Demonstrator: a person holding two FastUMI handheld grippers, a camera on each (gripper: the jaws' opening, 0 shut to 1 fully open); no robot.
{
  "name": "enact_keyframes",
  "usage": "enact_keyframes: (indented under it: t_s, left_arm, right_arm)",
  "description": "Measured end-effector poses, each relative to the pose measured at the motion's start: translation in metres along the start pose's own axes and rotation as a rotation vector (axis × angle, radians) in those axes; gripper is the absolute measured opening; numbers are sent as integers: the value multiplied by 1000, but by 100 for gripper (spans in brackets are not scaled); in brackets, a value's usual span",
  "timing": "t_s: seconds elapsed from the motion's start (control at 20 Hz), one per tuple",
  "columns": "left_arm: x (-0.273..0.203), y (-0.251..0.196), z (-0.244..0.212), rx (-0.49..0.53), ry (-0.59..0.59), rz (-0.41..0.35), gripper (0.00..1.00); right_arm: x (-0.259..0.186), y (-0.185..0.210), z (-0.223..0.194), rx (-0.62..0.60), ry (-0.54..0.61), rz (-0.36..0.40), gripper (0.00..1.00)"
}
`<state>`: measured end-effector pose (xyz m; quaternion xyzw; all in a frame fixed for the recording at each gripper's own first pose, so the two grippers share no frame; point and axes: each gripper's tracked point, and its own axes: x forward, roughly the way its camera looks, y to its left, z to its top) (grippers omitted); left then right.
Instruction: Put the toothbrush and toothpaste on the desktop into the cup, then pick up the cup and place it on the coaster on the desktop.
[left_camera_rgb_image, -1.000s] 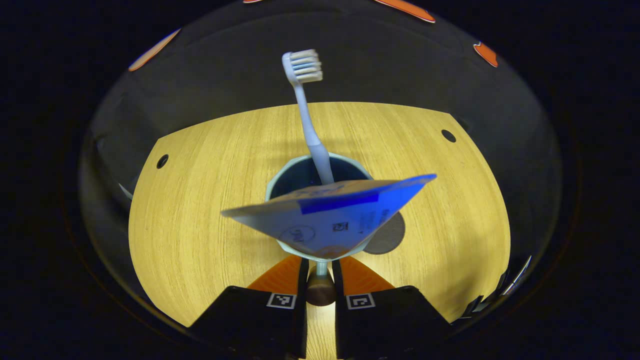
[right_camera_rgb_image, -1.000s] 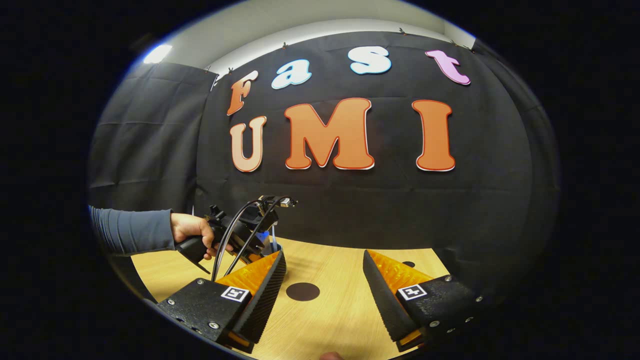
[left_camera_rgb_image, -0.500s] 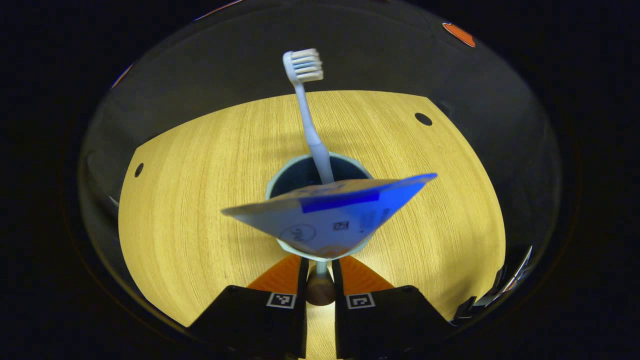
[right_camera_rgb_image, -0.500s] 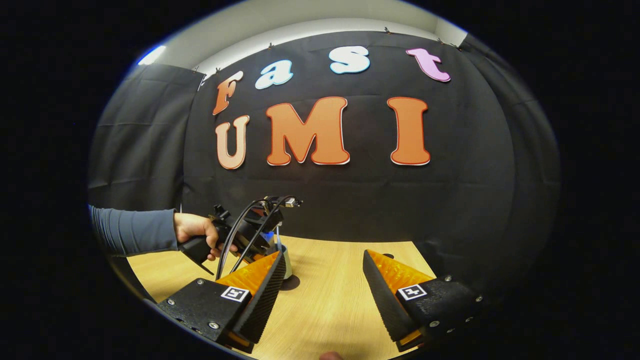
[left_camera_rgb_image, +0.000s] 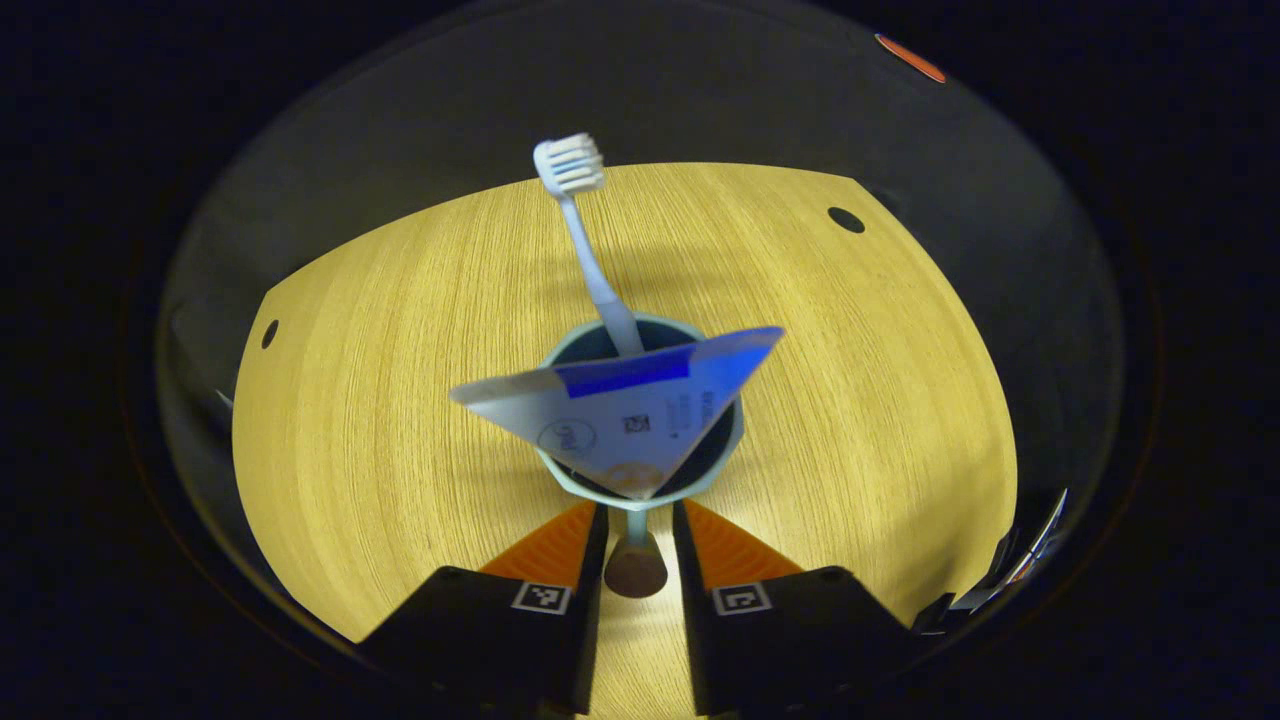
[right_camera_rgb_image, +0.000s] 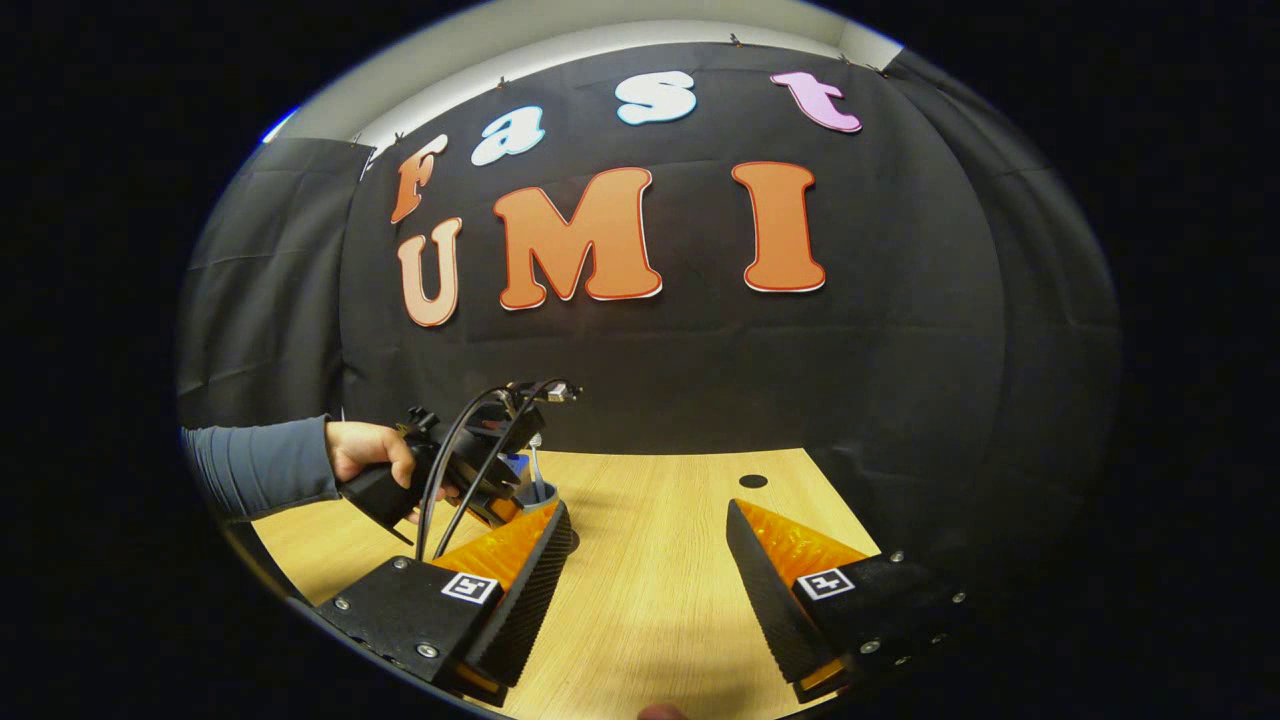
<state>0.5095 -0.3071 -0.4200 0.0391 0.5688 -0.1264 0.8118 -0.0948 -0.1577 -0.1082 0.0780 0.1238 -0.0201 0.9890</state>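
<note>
**A:** Desk (left_camera_rgb_image: 400, 400) check: coaster's vanished under the cup (left_camera_rgb_image: 590, 490), toothpaste (left_camera_rgb_image: 620, 420) and toothbrush (left_camera_rgb_image: 585, 250) inside. Landed?

**B:** Looks so. Left gripper (left_camera_rgb_image: 638, 508) fingers just eased apart off the handle (left_camera_rgb_image: 635, 570); right gripper (right_camera_rgb_image: 650, 520) fingers gape wide, idle. Basically done.

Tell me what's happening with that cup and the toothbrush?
A person is doing a tidy-up job with two hand-held grippers. The toothbrush and toothpaste are in the cup on the wooden desktop. The left gripper has its fingers on either side of the cup's handle; whether they touch it is unclear. The right gripper is open, holding nothing. The coaster may be hidden under the cup.
</note>
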Motion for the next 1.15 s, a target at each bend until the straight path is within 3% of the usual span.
enact_keyframes:
  t_s: [0.05, 0.1, 0.25, 0.3, 0.55, 0.9, 1.15]
  left_arm:
    - [2, -5, 4, 7, -17, -11, 46]
    - [3, -10, 8, 1, -35, -20, 64]
    - [23, -12, 3, -2, -128, -18, 87]
    - [24, -12, 6, 12, -170, -10, 100]
    - [20, -8, 24, 48, -336, 24, 99]
    - [-22, 87, 26, 53, -715, 321, 100]
    - [-82, 118, 8, 17, -931, 386, 100]
  right_arm:
    - [1, 2, 2, 2, -3, -4, 93]
    - [2, 3, 3, 4, -4, -8, 93]
    - [8, 12, 1, -14, 1, -34, 93]
    - [9, 16, 3, -22, -2, -45, 93]
    - [16, 47, 18, -45, -37, -54, 93]
    - [18, 101, 34, -92, -160, -57, 93]
    - [19, 153, 48, -122, -228, -6, 93]
